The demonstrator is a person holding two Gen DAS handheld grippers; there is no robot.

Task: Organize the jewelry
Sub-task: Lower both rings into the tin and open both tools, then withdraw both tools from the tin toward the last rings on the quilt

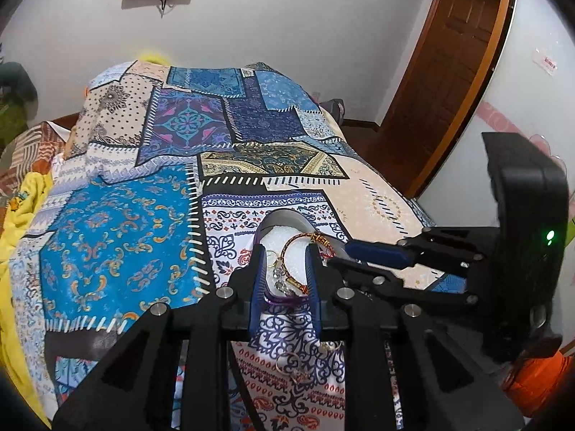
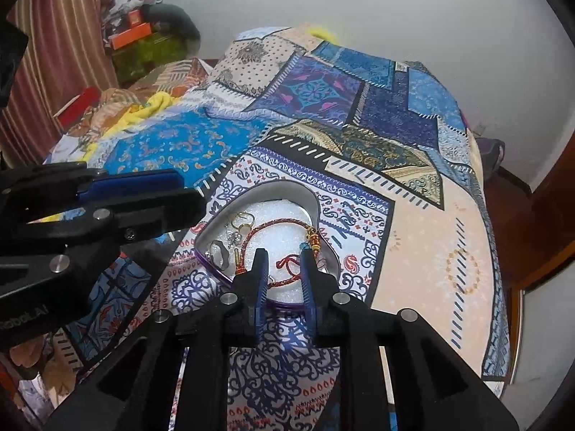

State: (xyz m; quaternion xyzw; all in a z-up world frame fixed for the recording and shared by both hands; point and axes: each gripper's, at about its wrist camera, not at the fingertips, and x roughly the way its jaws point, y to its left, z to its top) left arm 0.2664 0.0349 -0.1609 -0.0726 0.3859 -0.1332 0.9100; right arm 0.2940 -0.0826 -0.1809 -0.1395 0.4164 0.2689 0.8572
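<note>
A heart-shaped metal tin (image 2: 316,212) with white foam lining lies on the patterned bedspread. Inside it lie a red braided bracelet (image 2: 276,226) with gold beads, gold rings (image 2: 242,219), a silver ring (image 2: 219,251) and small earrings. The tin also shows in the left wrist view (image 1: 284,217). My right gripper (image 2: 284,255) is open and empty, its fingers just above the tin's near part, astride the bracelet's cord. My left gripper (image 1: 285,251) is open and empty over the tin's left side. Loose gold rings (image 1: 293,362) lie on the bedspread below the left gripper.
The patchwork bedspread (image 2: 413,251) covers the whole bed, humped over pillows at the far end. Yellow cloth (image 1: 21,215) lies at the bed's left. A wooden door (image 1: 449,54) stands to the right. Clutter and boxes (image 2: 143,36) sit at the far left.
</note>
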